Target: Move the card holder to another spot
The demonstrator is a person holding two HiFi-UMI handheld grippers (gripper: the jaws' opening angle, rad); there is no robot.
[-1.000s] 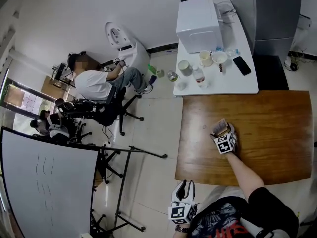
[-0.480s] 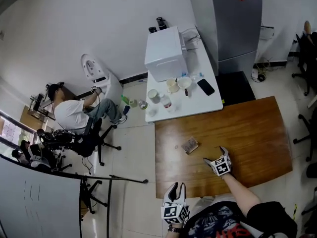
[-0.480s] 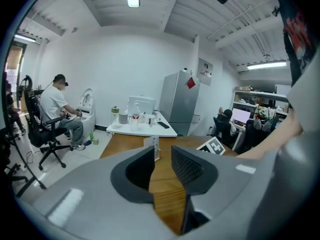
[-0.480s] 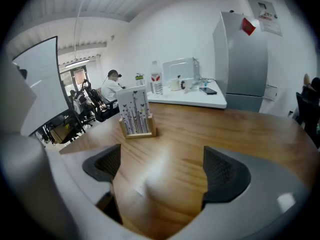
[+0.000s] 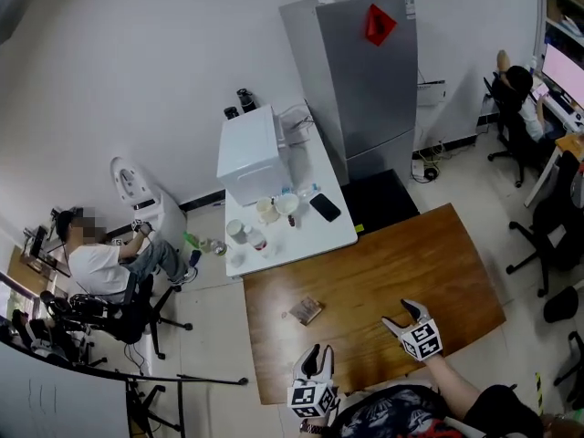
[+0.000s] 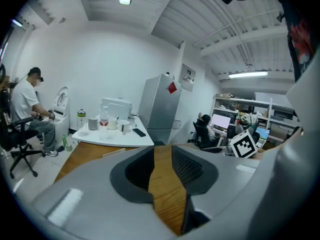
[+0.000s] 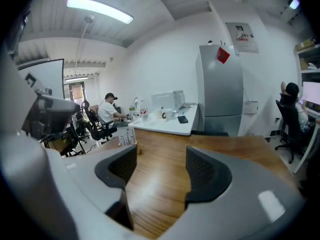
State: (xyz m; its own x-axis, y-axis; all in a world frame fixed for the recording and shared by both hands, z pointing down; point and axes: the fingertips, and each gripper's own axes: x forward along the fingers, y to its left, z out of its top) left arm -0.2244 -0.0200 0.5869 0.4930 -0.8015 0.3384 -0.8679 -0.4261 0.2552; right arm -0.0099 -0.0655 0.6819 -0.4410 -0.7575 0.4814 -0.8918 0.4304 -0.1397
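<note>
The card holder point(image 5: 307, 310), a small brown and pale block, lies by itself on the wooden table point(image 5: 429, 263) left of centre. In the right gripper view it shows as a pale printed block point(image 7: 127, 136) just past the left jaw. My right gripper point(image 5: 401, 315) hovers near the table's front edge, well to the right of the holder. It is open; its jaws have just been closing with nothing between them point(image 7: 160, 169). My left gripper point(image 5: 318, 354) is at the front edge, shut and empty, with only wood showing past its tips point(image 6: 162, 159).
A white side table point(image 5: 301, 235) abuts the wooden one, carrying a white box appliance point(image 5: 248, 153), cups and a phone point(image 5: 325, 206). A grey fridge point(image 5: 360, 80) stands behind. A person point(image 5: 91, 263) sits far left, another point(image 5: 520, 85) far right, near office chairs point(image 5: 557, 226).
The right gripper let go of the card holder and drew back to the front edge. The holder stays on the table. The head view swung up, showing more of the room.
</note>
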